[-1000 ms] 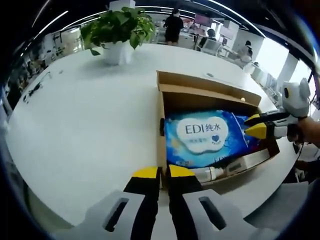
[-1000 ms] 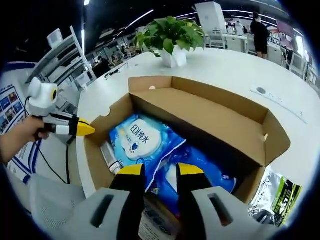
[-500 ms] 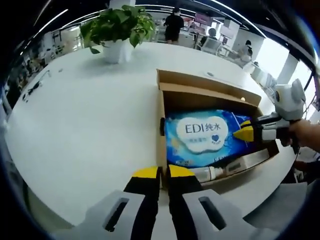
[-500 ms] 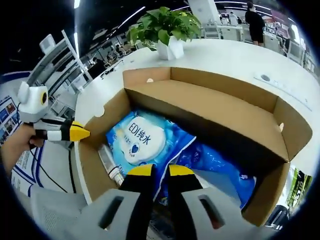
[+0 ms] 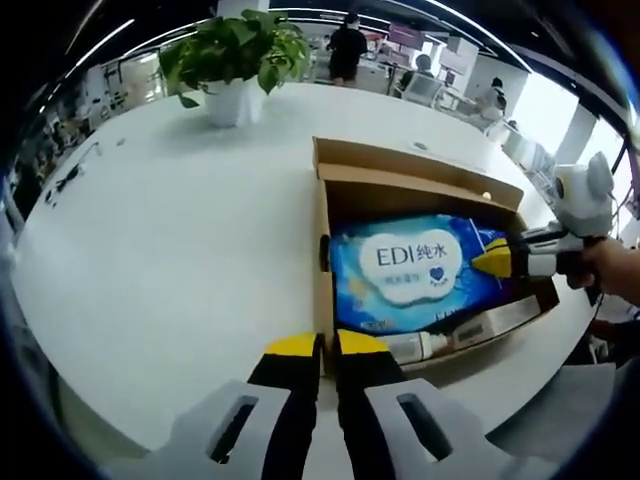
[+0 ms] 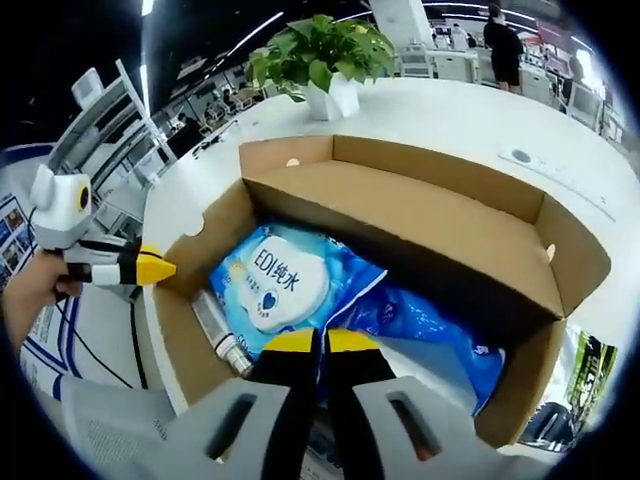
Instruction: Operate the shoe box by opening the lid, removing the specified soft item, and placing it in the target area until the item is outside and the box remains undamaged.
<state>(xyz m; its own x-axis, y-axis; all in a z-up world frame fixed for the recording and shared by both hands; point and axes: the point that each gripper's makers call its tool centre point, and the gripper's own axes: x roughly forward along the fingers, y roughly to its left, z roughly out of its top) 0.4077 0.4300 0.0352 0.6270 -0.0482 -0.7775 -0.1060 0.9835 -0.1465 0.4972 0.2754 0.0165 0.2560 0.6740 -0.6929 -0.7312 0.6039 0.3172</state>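
A white tabletop (image 5: 150, 230) carries the open shoe box (image 6: 420, 215), near a potted plant (image 5: 235, 55). The blue wipes pack (image 6: 290, 280) is seen lying inside the box, clamped at its near edge by the right gripper (image 6: 320, 342). The left gripper (image 5: 315, 347) is held with its fingers together at the box's near corner.

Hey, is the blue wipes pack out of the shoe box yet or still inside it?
Still inside. The blue wipes pack lies flat on the floor of the open shoe box, beside a small bottle.
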